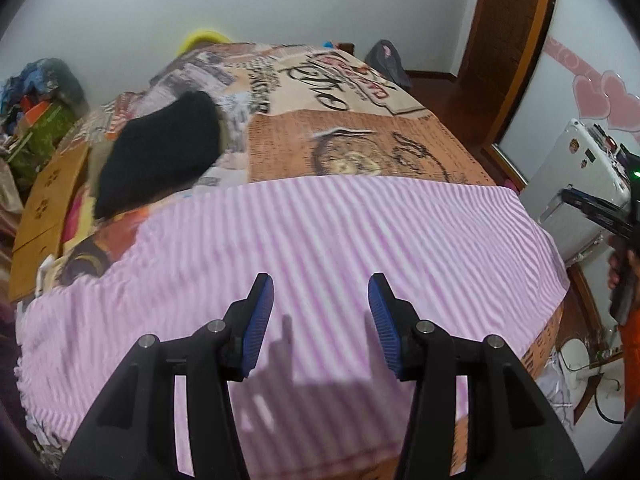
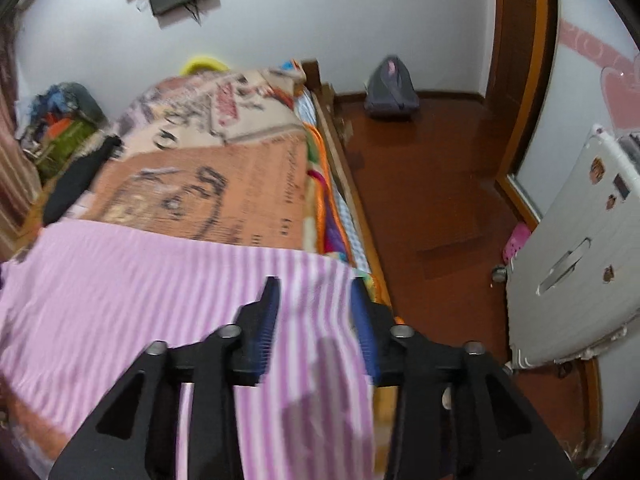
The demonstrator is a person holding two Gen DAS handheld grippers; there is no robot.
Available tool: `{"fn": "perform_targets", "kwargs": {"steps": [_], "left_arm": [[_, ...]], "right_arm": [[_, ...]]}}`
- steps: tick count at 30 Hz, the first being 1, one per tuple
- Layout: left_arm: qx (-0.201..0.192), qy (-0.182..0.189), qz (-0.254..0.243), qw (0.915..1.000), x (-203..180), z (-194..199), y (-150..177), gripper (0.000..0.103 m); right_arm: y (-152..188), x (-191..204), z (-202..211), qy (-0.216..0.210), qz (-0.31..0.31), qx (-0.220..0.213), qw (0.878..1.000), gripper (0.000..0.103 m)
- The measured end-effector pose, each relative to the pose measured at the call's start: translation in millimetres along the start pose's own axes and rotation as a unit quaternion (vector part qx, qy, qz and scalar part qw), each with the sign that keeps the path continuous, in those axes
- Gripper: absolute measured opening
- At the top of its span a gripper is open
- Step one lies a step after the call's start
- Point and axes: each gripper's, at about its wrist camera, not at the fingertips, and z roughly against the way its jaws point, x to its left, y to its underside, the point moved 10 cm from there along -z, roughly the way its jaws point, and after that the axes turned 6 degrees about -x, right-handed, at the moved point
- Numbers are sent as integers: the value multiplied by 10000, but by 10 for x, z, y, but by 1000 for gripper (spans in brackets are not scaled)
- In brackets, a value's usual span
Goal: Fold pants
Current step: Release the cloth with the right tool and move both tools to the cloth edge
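Note:
The pants [image 1: 304,248] are pink-and-white striped and lie spread flat across the near end of the bed. They also show in the right wrist view [image 2: 160,288], reaching the bed's right edge. My left gripper [image 1: 321,292] is open and empty, hovering above the middle of the pants. My right gripper [image 2: 315,300] is open and empty, above the pants' right end near the bed edge. The right gripper also shows at the far right of the left wrist view [image 1: 600,208], held in a hand.
The bed has a patterned orange and beige cover [image 1: 360,136]. A black garment [image 1: 160,152] lies on it at the left. Clutter and a cardboard box [image 1: 48,208] stand left of the bed. A white suitcase [image 2: 580,248] and a grey bag [image 2: 390,88] stand on the wooden floor [image 2: 432,184].

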Motion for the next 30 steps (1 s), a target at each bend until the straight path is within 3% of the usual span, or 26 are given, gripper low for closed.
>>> {"fn": "perform_targets", "kwargs": {"steps": [6, 10, 13, 16, 19, 20, 22, 27, 30], "left_arm": [[-200, -645, 528, 9963, 841, 411, 238, 51], [-229, -1305, 1046, 9857, 1670, 692, 525, 55], [-229, -1927, 1504, 9694, 2387, 916, 838, 62], [-108, -2550, 1993, 9461, 3117, 1103, 1270, 63], [-30, -3075, 2269, 9241, 3613, 1194, 1604, 63], [17, -3099, 2481, 9178, 3786, 1182, 1758, 63], [62, -2978, 2745, 9143, 3931, 1124, 1929, 63], [276, -2524, 2875, 9235, 4010, 765, 2178, 64], [254, -2432, 2866, 9263, 3996, 651, 2228, 68]], "right_arm": [[184, 269, 450, -9, 47, -277, 9996, 48], [401, 280, 478, 206, -156, -211, 9994, 48], [554, 223, 465, 570, -290, -128, 9979, 48], [713, 137, 439, 878, -556, -45, 9946, 49], [863, 58, 398, 1038, -1024, 82, 9893, 49], [911, 49, 420, 1093, -1112, 106, 9877, 49], [1007, 10, 429, 1278, -1312, 193, 9829, 49], [1132, 30, 501, 1501, -1698, 276, 9736, 49], [1144, 52, 530, 1627, -1769, 268, 9703, 57]]}}
